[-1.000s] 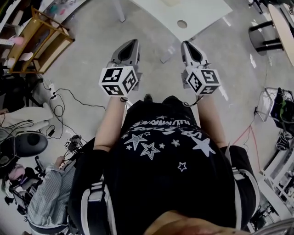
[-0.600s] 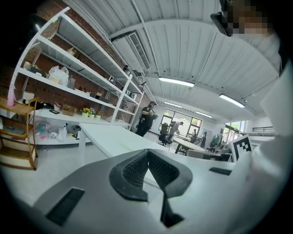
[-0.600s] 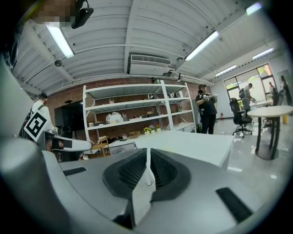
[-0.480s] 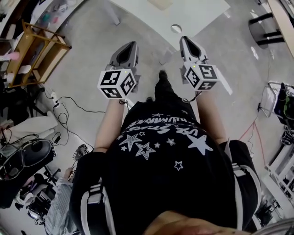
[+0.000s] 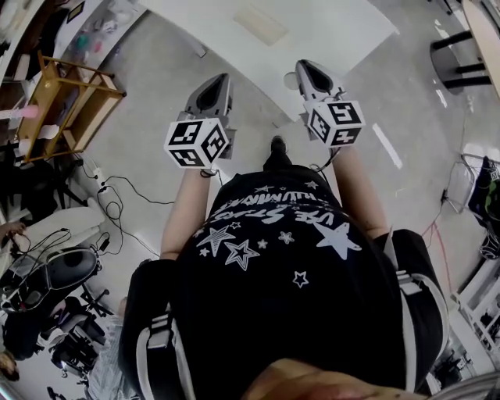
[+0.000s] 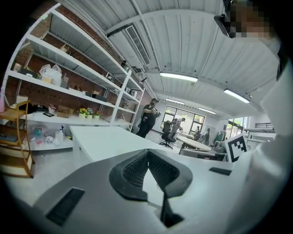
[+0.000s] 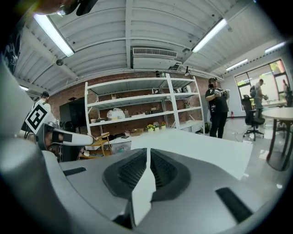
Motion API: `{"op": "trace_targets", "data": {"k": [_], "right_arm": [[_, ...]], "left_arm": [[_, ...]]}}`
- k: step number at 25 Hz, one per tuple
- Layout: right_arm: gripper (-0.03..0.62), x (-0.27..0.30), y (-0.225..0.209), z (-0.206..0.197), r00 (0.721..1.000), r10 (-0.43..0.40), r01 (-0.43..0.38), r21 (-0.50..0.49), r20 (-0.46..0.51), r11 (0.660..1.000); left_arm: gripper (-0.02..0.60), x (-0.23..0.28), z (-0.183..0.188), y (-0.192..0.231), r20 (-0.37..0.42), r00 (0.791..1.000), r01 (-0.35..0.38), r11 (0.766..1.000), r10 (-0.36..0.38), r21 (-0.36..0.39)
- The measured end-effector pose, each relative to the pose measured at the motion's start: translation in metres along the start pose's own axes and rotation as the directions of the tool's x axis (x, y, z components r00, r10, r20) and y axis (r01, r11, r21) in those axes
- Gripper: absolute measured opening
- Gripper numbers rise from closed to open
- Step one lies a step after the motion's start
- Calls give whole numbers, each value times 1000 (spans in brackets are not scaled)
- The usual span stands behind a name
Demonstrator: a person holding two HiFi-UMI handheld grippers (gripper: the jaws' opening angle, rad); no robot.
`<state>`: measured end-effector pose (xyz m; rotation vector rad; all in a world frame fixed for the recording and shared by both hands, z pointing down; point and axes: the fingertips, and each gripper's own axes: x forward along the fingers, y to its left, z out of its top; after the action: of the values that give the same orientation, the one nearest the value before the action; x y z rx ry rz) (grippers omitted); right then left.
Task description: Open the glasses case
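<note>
My left gripper point(image 5: 217, 80) and right gripper point(image 5: 303, 69) are held out side by side at waist height, both shut and empty. Their tips reach the near corner of a white table point(image 5: 336, 23). A flat tan object point(image 5: 262, 23) lies on the table top; whether it is the glasses case I cannot tell. In the left gripper view the left gripper point(image 6: 147, 151) has its jaws meeting at the tip, with the table point(image 6: 105, 141) ahead. The right gripper point(image 7: 148, 151) looks the same in its own view, also facing the table point(image 7: 197, 146).
A wooden rack point(image 5: 70, 94) stands on the floor at the left, with cables point(image 5: 117, 195) and a dark chair point(image 5: 47, 273) below it. A dark stool point(image 5: 457, 55) is at the upper right. Wall shelves point(image 7: 137, 109) and a standing person point(image 6: 149, 116) are beyond the table.
Both grippers and the person have moved forward across the floor. The white table has come closer, and the gripper tips now reach its corner.
</note>
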<state>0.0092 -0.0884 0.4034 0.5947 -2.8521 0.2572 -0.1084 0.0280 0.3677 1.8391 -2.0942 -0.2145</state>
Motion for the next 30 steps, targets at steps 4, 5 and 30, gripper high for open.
{"op": "trace_targets", "data": {"k": [4,5,30], "right_arm": [[9,20,-22,1,1000,16,-16,-5,-23,1000],[9,25,-26,0,999,23,-23,-3,-29,1000],[164,124,-62,-37,978,-11,0,-53,-207,999]], "left_arm": [[12,28,1,2,-10,1000,-18,1000,19,10],[12,35,0,4,-17,999,-28,999,28,16],[12,150,-17,66,-203,978,75,988,-46,138]]}}
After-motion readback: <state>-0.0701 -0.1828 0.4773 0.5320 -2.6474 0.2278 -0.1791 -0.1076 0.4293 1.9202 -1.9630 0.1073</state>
